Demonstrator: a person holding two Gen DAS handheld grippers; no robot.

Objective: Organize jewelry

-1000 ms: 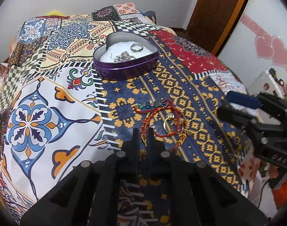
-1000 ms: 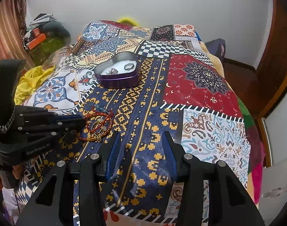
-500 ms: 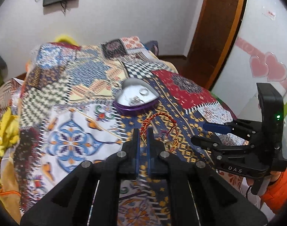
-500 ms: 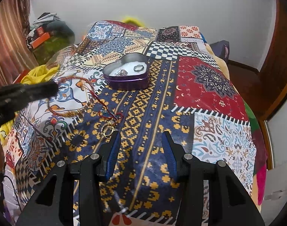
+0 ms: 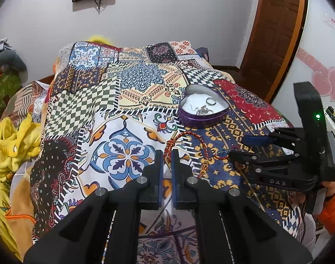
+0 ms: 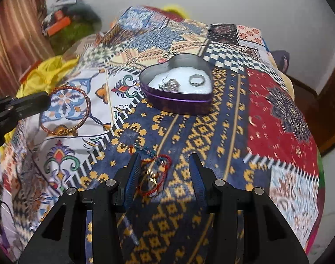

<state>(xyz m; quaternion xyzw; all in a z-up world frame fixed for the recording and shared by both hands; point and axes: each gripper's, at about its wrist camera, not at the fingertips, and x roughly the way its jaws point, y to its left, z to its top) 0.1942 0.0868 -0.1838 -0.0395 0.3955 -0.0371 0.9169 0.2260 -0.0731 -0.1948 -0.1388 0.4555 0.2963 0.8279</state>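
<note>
Bracelet, left wrist view: braided red-gold bracelet (image 5: pixel 190 148) hangs off my left gripper (image 5: pixel 167 154), pinched at its knot and lifted off the quilt (image 5: pixel 128 118) to carry.
Route: heart tin (image 5: pixel 203 110) is ahead-right; I judge the way to it open.
Right wrist view: right gripper (image 6: pixel 165 162) is spread, straddling the red cord tangle (image 6: pixel 154 176).
Room: quilt edge is close on the right.

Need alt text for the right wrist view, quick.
Open right gripper hovers over a red thread bracelet on a patchwork bedspread. Beyond sits a purple heart-shaped tin holding a ring; at left, the left gripper holds a braided bangle.
</note>
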